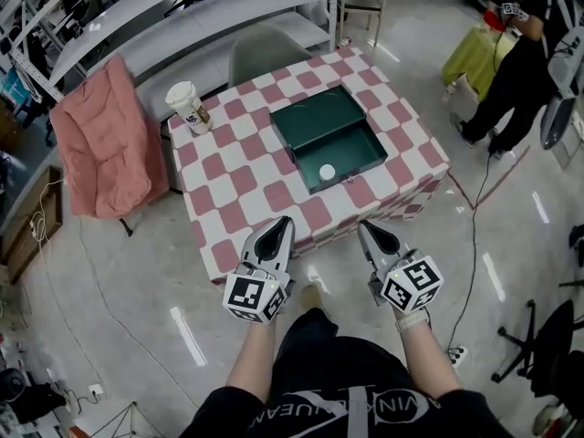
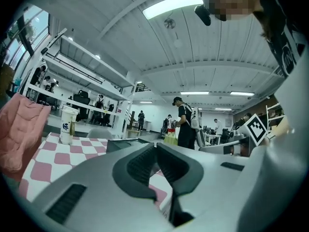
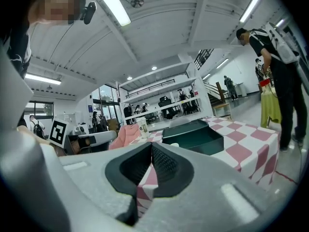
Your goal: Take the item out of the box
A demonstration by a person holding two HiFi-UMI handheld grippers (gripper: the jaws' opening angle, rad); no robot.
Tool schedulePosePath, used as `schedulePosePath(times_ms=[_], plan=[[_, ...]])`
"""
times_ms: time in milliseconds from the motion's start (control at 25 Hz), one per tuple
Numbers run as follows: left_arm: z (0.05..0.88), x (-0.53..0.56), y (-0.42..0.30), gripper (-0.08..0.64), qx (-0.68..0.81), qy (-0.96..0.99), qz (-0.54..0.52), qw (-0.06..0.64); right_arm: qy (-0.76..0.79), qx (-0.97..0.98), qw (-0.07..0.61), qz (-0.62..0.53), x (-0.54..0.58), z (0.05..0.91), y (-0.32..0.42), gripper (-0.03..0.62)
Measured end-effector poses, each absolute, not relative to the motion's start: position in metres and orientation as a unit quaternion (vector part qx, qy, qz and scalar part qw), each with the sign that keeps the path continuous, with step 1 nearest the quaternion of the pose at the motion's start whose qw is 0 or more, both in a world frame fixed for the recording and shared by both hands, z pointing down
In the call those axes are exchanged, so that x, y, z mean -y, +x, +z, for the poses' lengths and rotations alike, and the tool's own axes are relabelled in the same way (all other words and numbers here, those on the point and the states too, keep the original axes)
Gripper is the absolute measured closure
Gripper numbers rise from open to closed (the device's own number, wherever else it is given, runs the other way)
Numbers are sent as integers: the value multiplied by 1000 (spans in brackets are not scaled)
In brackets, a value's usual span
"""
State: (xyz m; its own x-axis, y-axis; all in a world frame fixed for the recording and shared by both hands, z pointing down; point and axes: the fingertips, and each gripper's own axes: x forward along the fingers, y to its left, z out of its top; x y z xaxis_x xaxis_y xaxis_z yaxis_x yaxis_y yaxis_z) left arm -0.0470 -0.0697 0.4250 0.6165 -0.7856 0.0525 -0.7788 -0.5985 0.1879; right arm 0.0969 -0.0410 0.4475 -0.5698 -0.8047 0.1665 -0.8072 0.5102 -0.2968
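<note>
Small white round item (image 1: 327, 172) lying on the floor of the open dark-green box (image 1: 351, 146), close to its near wall; the box lid (image 1: 318, 115) lies just behind it. Box centred on the pink-and-white checkered table (image 1: 246, 194), with a paper cup (image 1: 187, 106) at the far left corner. Left gripper (image 1: 281, 222) and right gripper (image 1: 365, 226) are held side by side at the table's near edge, well apart from the box, each with jaws together and nothing between them.

A surface (image 1: 274, 194) covered in a pink-and-white checked cloth carries a dark green box (image 1: 315, 117) near its middle, open on its near side. A white cup (image 1: 187, 106) stands upright at the far left corner.
</note>
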Motion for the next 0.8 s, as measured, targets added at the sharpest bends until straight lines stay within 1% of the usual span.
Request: schedulePosePath(times_ms=[440,800], plan=[[454,129,-42,537,410,905,-5,113,470,865,40,172,109,473,80,586],[467,155,-35,538,411,903,-2,130,461,868,88,163,139,487,72,584]])
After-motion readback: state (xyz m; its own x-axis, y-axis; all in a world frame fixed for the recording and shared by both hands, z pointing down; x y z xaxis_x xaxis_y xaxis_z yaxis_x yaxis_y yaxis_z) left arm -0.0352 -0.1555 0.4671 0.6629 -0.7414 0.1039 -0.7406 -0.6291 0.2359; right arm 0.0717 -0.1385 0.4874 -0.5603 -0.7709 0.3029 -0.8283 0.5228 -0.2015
